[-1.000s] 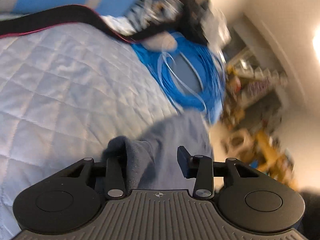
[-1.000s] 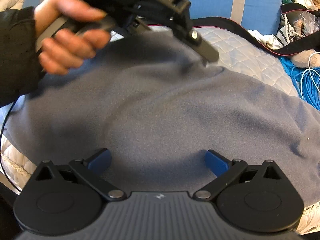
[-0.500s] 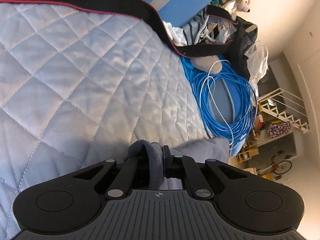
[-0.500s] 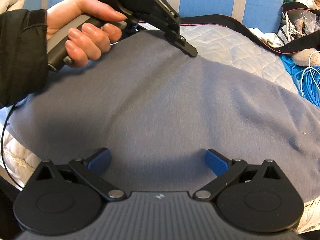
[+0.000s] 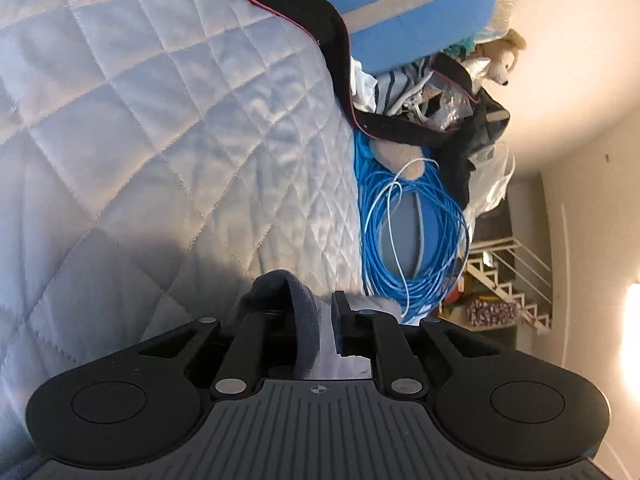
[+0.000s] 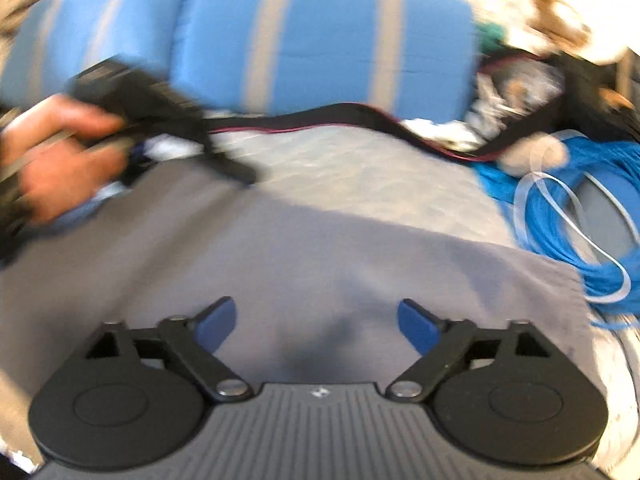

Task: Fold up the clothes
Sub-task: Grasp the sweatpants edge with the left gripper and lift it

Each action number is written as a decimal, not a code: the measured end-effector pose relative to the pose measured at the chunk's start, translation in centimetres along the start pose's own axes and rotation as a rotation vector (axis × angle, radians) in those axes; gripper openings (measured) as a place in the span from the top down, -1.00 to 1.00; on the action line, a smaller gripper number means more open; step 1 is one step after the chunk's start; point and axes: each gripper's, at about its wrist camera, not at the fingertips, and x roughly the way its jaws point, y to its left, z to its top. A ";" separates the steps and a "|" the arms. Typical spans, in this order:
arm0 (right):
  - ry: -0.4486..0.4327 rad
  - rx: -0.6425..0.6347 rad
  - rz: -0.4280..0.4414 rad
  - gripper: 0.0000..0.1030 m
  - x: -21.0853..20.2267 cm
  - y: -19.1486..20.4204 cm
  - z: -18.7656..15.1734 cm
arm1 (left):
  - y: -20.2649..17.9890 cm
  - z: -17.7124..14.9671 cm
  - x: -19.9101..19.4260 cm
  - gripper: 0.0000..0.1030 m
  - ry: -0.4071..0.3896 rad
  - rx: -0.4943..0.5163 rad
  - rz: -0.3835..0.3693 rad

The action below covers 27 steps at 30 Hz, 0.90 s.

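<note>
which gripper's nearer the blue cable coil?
Right. The right gripper hangs open over the grey garment, the blue cable coil just off its right side. The left gripper grips the garment's far-left edge.

Each tool is black with round pivot discs, silver screws and a ribbed grey base; the right tool has blue fingertips.

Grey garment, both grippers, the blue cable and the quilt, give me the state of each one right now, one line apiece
Grey garment: spread flat on the bed, one edge bunched up in the left gripper.
Left gripper: shut on the garment's edge.
Right gripper: open, holding nothing, over the garment.
Blue cable: coiled in a loose bundle beside the quilt.
White quilt: laid flat, partly covered by the garment.
</note>
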 end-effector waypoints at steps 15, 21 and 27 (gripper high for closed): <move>-0.027 0.624 -0.174 -0.35 2.8 -21.4 1.1 | 0.7 -0.5 -1.0 0.76 -0.060 -0.075 0.024; 0.016 0.677 -0.099 0.08 4.1 -22.2 0.9 | 0.4 -1.0 -1.2 0.77 -0.090 -0.084 0.049; 0.046 0.703 -0.122 0.83 4.7 -21.9 1.0 | -0.2 -1.2 -1.1 0.94 -0.127 -0.047 0.130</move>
